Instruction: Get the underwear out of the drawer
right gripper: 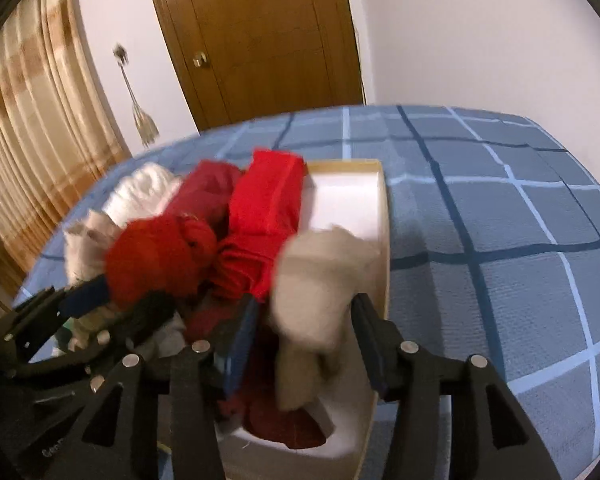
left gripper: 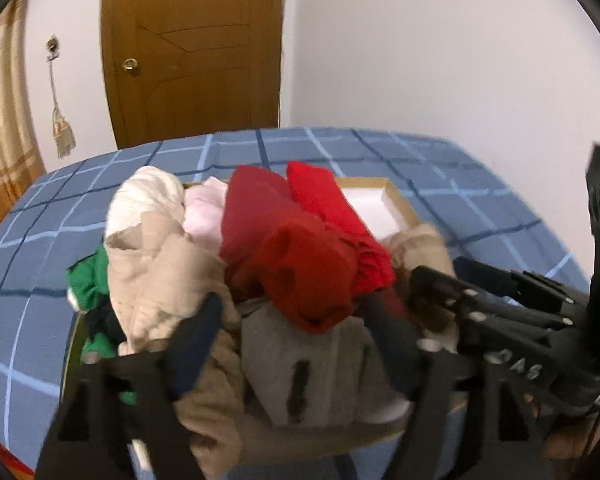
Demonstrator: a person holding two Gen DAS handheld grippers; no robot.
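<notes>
Underwear fills the drawer (right gripper: 382, 216), a shallow pale box with a wooden rim that sits on a blue checked bedspread (right gripper: 500, 208). Taking the drawer as the landmark: the heap of rolled and crumpled pieces covers its left and near parts, and only its far right corner shows bare white floor.

The right gripper (right gripper: 306, 320) hangs over the drawer's near right part, pointing down into it. Its jaws stand partly apart, one on each side of a beige piece (right gripper: 324, 276). The beige piece rises from the drawer floor between them, its long axis running roughly from the near edge up and away, so it lies along the fingers rather than across them. The picture is blurred there, and I cannot tell whether the pads touch the cloth; I judge that they do not press on it.

The left gripper (left gripper: 296, 316) stands over the drawer's near edge with its jaws wide apart. A red roll (left gripper: 308, 276) lies just beyond and between the fingertips, and a grey piece (left gripper: 300, 368) lies beneath them; the jaws grip nothing.

For the beige piece, the right hand is plainly the nearer. The coming move seems to turn on closing those jaws across its narrow width before lifting it clear of the rim.
</notes>
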